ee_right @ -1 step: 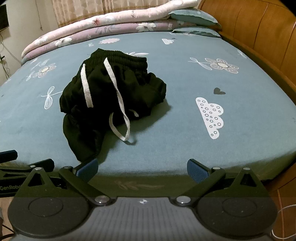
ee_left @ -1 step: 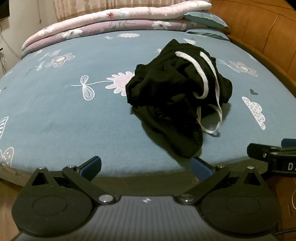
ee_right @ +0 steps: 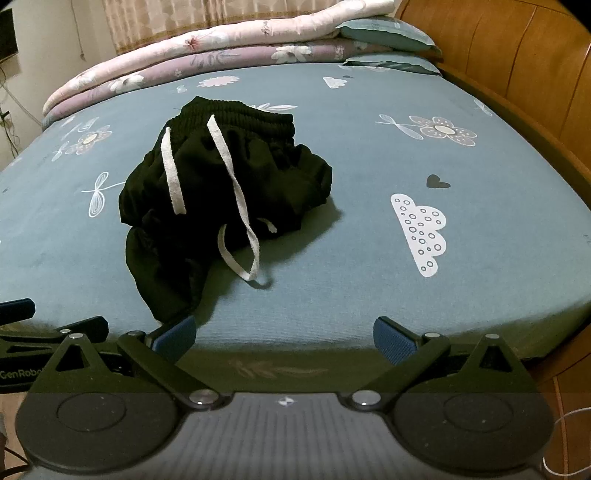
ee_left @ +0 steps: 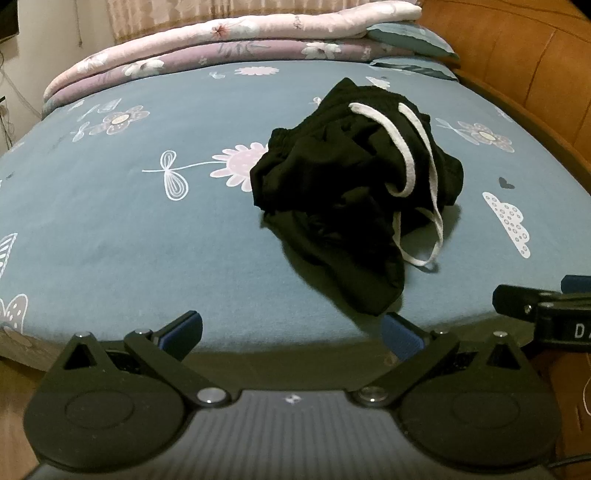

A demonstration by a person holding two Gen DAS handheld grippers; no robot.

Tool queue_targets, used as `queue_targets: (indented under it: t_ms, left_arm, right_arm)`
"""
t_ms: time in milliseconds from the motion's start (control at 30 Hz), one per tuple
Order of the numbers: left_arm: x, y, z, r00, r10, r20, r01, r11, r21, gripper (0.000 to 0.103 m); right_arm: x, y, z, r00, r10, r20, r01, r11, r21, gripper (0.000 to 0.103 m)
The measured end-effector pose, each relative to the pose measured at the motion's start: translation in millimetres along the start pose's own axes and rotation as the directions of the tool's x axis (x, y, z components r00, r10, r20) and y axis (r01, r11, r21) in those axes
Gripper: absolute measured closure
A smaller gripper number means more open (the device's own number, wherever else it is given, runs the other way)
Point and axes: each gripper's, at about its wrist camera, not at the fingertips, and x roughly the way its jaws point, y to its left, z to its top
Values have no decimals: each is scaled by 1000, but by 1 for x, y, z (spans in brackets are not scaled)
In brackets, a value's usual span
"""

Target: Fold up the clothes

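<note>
While both grippers hung at the near edge of the bed [ee_left: 110,236], a crumpled pair of black shorts [ee_left: 332,177] lay on the blue-grey sheet, a little in from that edge and untouched. The left gripper [ee_left: 291,332] had its jaws spread wide with nothing between them, its blue pads [ee_left: 181,328] just short of the mattress edge; the lowest fold of the shorts reached down close to its right-hand pad without clear contact. The right gripper [ee_right: 284,336] was likewise fully spread and empty, with the shorts [ee_right: 221,177] up and to its left and their lowest fold ending just above its left-hand pad. A white drawstring [ee_right: 240,206] ran in two strands down from the ribbed waistband at the far side of the heap, and its loop trailed off the cloth onto the sheet. The sheet was printed with flowers, a white cloud [ee_right: 421,232] and a small dark heart [ee_right: 437,182]. Folded floral quilts [ee_left: 221,40] and pillows [ee_right: 388,33] were stacked along the far side, with a wooden headboard [ee_right: 517,55] at the right. From the left view, part of the right gripper showed at the right edge.
</note>
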Motion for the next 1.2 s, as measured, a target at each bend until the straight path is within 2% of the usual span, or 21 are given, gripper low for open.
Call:
queue_targets:
  t_ms: [1200]
  left_arm:
    - [4,13,1,999,31,15,-30,999,-39,1]
  right_arm:
    - [5,5,-4,1000,5,-10,-5,1000,-18,0]
